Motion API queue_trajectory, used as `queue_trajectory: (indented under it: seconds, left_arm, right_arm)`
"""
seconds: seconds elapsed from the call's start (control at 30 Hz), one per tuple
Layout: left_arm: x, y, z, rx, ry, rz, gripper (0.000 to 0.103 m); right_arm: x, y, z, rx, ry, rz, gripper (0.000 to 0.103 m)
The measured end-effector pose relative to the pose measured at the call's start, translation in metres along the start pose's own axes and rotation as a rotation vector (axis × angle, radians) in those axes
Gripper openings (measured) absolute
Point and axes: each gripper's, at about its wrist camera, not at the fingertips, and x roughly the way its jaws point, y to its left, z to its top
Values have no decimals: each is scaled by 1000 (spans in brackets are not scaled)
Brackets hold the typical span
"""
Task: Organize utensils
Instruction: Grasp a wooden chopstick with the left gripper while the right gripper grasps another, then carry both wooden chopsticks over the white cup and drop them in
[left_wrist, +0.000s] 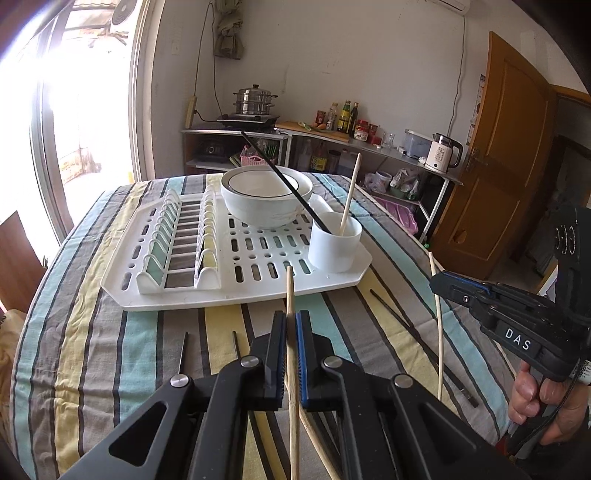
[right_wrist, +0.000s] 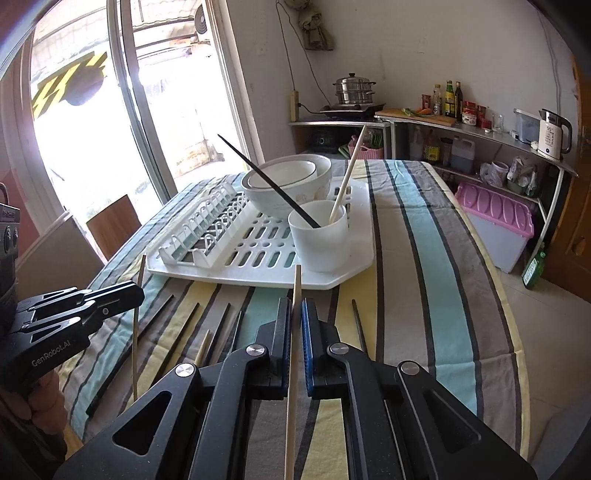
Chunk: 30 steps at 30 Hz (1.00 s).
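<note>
Your left gripper (left_wrist: 290, 325) is clamped on a pale wooden chopstick (left_wrist: 291, 354), which stands nearly upright between the pads, above the striped tablecloth (left_wrist: 110, 350). Only the right wrist view shows the loose black chopsticks (right_wrist: 177, 332) lying on the cloth beside that gripper (right_wrist: 122, 299), and one more pale stick (right_wrist: 202, 350) among them. Ahead, the white drying rack (left_wrist: 184, 299) carries its plate slots on the left and stacked white bowls (left_wrist: 266, 199) at the back. The white cup (left_wrist: 334, 242) stands on the rack's near right corner and holds one black chopstick (left_wrist: 280, 177) and one pale chopstick (left_wrist: 350, 195), both leaning outward. Your right gripper (right_wrist: 295, 317) is closed on a second pale chopstick (right_wrist: 293, 369), also nearly upright, just short of the rack's edge. Only the left wrist view shows that stick's full length (left_wrist: 437, 325) hanging below the right gripper (left_wrist: 439, 282). A further black chopstick (right_wrist: 358, 325) lies on the cloth just right of the gripper.
</note>
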Motion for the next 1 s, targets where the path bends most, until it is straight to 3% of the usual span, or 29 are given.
queue_trajectory:
  seconds: [0.33, 0.73, 1.0]
  left_arm:
    - [-34, -2, 10, 9, -84, -18, 5]
    - [-44, -5, 8, 23, -106, -35, 5]
    - [-45, -7, 23, 51, -111, -29, 5]
  right_arm:
    - [-39, 8, 7, -7, -126, 19, 5]
    - [-51, 14, 2, -26, -146, 19, 5]
    - [-57, 11, 11, -33, -168, 13, 5]
